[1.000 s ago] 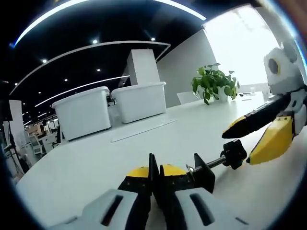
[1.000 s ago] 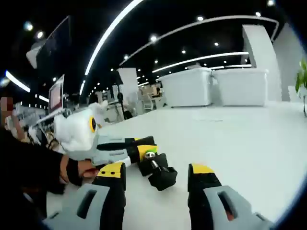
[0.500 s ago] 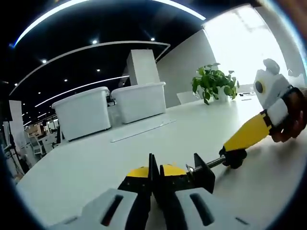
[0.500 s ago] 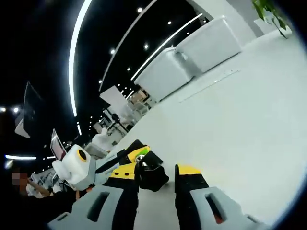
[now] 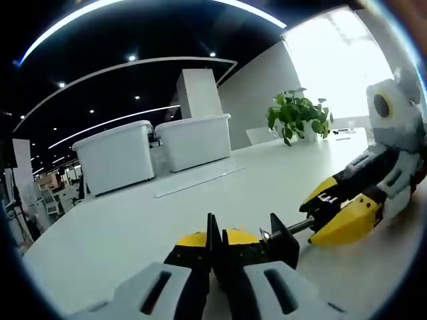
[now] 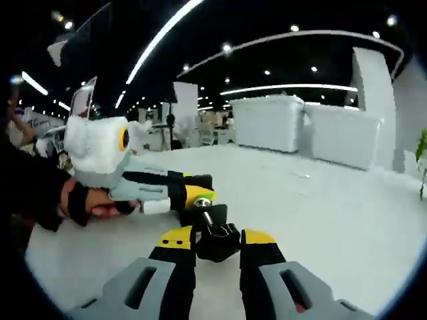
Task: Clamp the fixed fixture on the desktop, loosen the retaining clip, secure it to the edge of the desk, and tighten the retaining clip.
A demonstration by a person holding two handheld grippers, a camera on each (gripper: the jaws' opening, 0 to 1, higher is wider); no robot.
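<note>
Both grippers on clamp [image 5: 283, 240] | plant [image 5: 298, 115] | left gripper's hand [image 6: 83, 200]

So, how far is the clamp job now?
Done: the left tongs are shut on the black fixture, which lies on the white desk. In hand: the right tongs have closed around the black knob of its screw, apparently to loosen it. Left: move it to the desk edge and tighten.
</note>
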